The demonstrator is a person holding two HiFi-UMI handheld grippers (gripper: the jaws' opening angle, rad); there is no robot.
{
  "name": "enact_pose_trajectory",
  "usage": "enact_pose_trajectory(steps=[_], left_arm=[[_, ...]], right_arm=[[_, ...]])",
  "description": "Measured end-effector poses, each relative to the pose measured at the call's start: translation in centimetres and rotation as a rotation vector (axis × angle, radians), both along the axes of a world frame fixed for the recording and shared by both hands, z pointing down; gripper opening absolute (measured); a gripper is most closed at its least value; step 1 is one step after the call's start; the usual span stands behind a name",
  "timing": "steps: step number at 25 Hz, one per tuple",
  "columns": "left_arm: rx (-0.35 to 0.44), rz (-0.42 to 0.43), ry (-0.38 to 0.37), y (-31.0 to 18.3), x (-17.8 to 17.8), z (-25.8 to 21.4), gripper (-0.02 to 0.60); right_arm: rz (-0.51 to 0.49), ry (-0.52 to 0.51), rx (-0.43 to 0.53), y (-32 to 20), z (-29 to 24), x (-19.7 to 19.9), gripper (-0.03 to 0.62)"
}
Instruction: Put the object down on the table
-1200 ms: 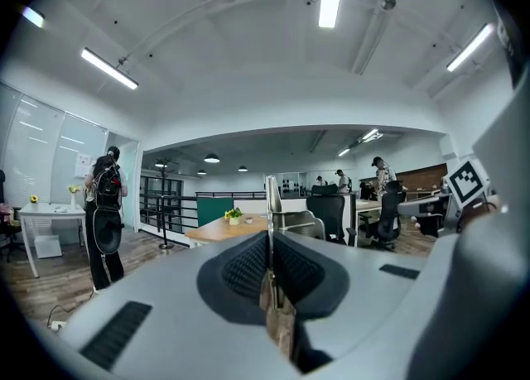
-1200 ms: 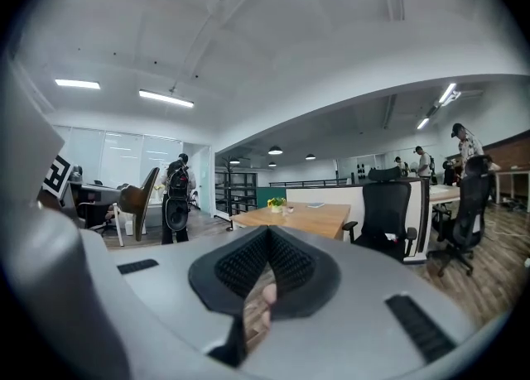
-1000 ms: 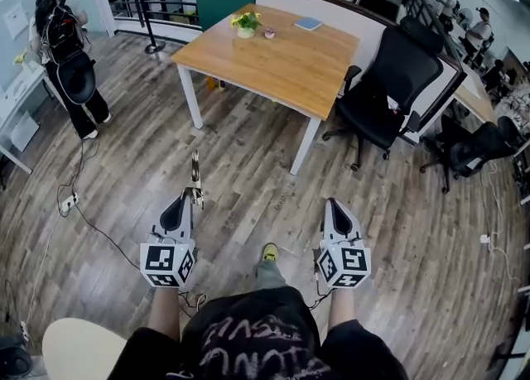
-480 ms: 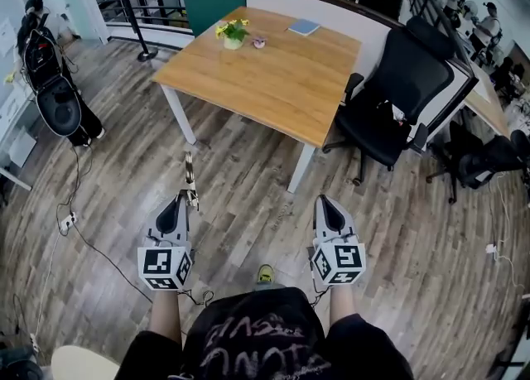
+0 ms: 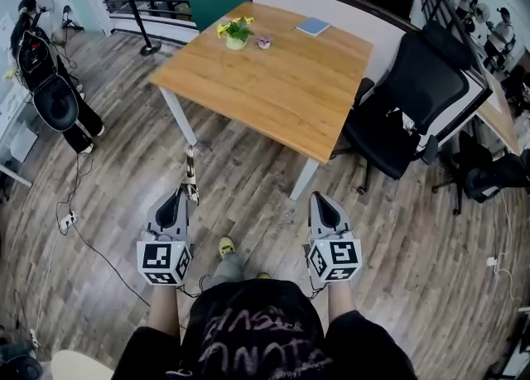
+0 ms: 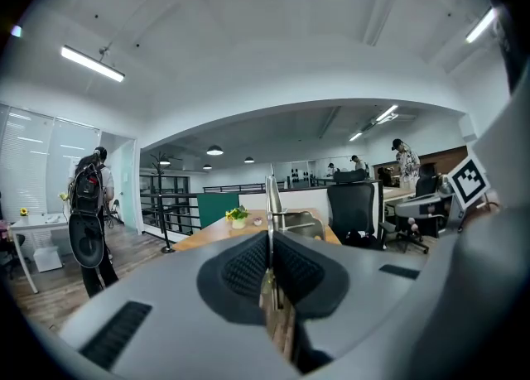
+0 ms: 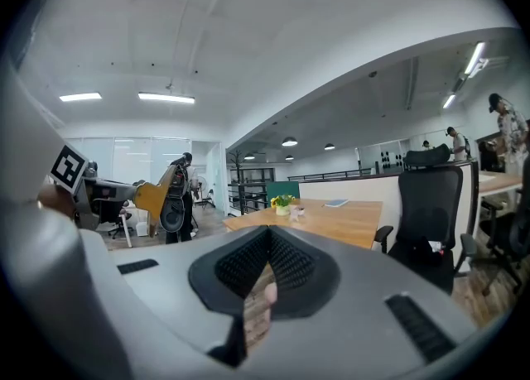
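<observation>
My left gripper (image 5: 190, 194) is shut on a thin metal utensil (image 5: 190, 170) that sticks out forward past its fingertips, over the wooden floor. In the left gripper view the utensil (image 6: 269, 204) stands up as a narrow blade from between the closed jaws of the left gripper (image 6: 269, 244). My right gripper (image 5: 320, 199) is level with it on the right, shut with nothing held; in its own view the right gripper (image 7: 267, 234) shows its pads meeting. The wooden table (image 5: 281, 80) stands ahead, a step beyond both grippers.
At the table's far end sit a small potted plant (image 5: 236, 31), a tiny pink thing (image 5: 264, 41) and a blue book (image 5: 313, 26). A black office chair (image 5: 410, 101) stands at its right. A person with a backpack (image 5: 45, 72) is at far left; cables (image 5: 79, 221) trail on the floor.
The table has drawn nearer in the head view, and a yellow shoe has stepped forward. Both grippers keep the same pose, the left still shut on the utensil.
</observation>
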State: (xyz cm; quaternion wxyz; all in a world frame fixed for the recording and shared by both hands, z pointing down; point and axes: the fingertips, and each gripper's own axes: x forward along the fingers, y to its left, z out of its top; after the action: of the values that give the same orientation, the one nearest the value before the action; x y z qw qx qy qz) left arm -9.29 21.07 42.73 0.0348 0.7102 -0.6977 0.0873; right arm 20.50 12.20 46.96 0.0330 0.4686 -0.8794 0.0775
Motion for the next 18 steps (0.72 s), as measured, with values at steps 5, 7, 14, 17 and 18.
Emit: enact_pose_trajectory(steps=[5, 7, 14, 17, 18], left_arm=[[0.007, 0.012, -0.011, -4.7, -1.5, 0.3, 0.017], [0.01, 0.021, -0.011, -6.9, -2.4, 0.6, 0.017], [-0.01, 0.033, -0.002, -15.3, -8.0, 1.2, 0.017], [-0.026, 0.045, 0.005, -19.0, -11.4, 1.2, 0.017], [-0.032, 0.049, 0.007, -20.2, -12.5, 1.3, 0.017]], right_arm=[[-0.008, -0.008, 0.003, -4.9, 0.4, -1.9, 0.005], [-0.012, -0.013, 0.001, -7.0, 0.8, -3.2, 0.005], [-0.005, -0.003, -0.022, -15.1, 1.3, -9.2, 0.005], [0.008, -0.01, -0.023, -18.6, 0.6, -12.3, 0.005], [0.014, -0.019, -0.024, -19.8, 0.4, -13.2, 0.005]])
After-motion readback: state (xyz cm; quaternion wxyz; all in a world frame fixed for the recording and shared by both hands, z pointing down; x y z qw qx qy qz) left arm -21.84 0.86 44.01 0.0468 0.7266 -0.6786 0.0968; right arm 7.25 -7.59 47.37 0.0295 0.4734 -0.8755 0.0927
